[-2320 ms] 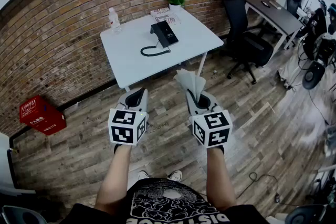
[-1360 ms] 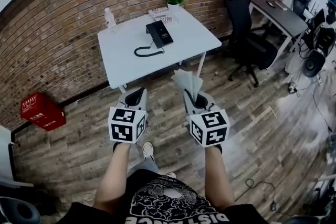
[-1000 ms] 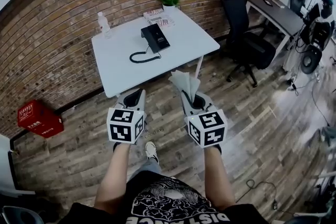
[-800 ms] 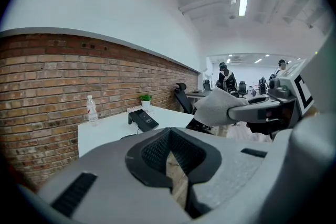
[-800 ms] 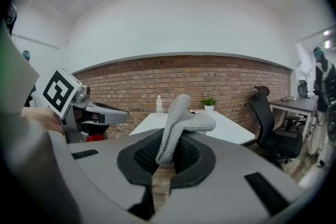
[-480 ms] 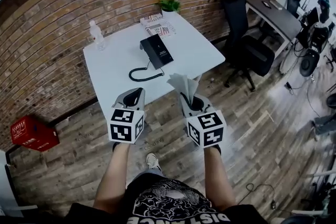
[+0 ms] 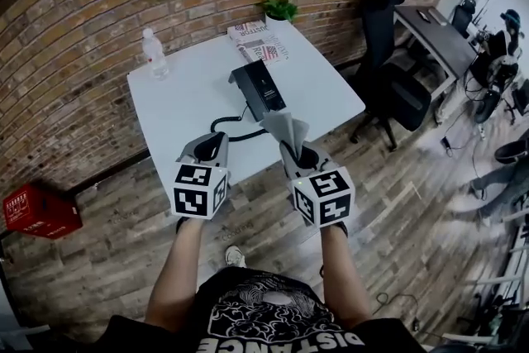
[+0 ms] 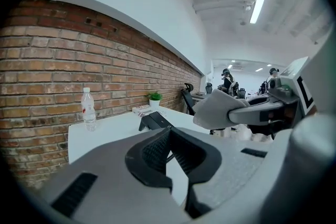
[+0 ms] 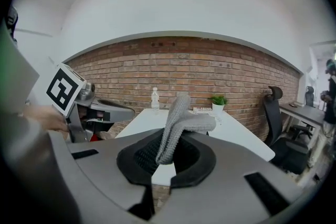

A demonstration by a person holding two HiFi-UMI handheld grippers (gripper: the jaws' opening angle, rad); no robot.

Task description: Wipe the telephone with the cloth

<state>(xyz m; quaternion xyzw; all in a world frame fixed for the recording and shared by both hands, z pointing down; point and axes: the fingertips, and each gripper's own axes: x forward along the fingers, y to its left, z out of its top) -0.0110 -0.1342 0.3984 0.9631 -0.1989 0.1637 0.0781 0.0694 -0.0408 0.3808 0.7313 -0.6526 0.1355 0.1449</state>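
Grips the grey cloth (image 7: 285, 128) upright in the right tool (image 7: 302, 157), carries the left tool (image 7: 210, 150) closed and empty alongside, faces the black telephone (image 7: 260, 88) lying just ahead on the white surface (image 7: 186, 99).

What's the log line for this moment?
phase: pre-wipe | right tool: shut on cloth | left tool: shut, empty | telephone: on white table, untouched | wiping: not begun
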